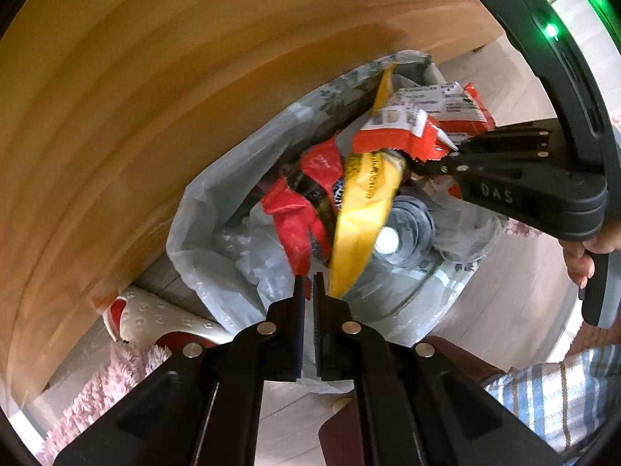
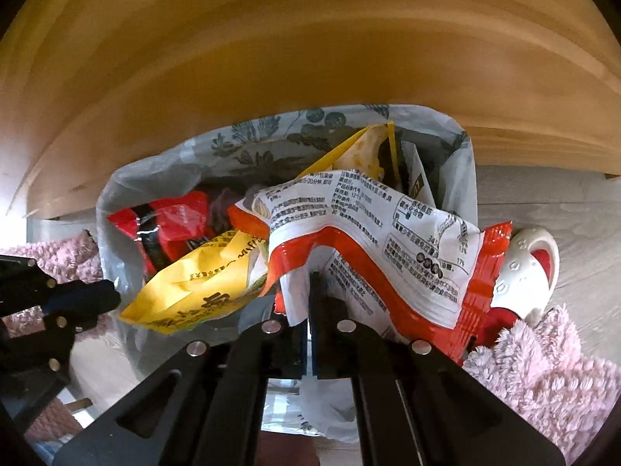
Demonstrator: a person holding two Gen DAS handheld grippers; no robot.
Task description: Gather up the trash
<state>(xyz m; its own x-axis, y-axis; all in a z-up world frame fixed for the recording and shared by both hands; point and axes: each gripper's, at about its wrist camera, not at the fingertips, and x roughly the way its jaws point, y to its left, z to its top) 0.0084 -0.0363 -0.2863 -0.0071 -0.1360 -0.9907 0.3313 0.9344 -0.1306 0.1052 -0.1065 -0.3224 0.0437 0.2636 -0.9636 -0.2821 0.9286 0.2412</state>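
Observation:
A bin lined with a grey flower-printed bag (image 1: 202, 209) (image 2: 116, 194) stands under a wooden board. A yellow wrapper (image 1: 361, 213) (image 2: 202, 283) and a crumpled red wrapper (image 1: 299, 209) (image 2: 174, 217) stick up out of it. My right gripper (image 1: 446, 157) (image 2: 310, 275) is shut on a red-and-white printed wrapper (image 1: 419, 116) (image 2: 368, 225), held over the bin's mouth. My left gripper (image 1: 308, 277) (image 2: 114, 297) sits at the bin's near rim, its jaws almost together. The yellow wrapper's lower end lies just beside it. I see nothing clearly pinched in it.
The wooden board (image 1: 155, 77) overhangs the bin closely. A white-and-red slipper (image 1: 155, 318) (image 2: 531, 268) and a fluffy pink rug (image 1: 97, 388) (image 2: 543, 369) lie on the pale floor beside the bin. A hand (image 1: 582, 260) grips the right tool; a plaid sleeve shows below.

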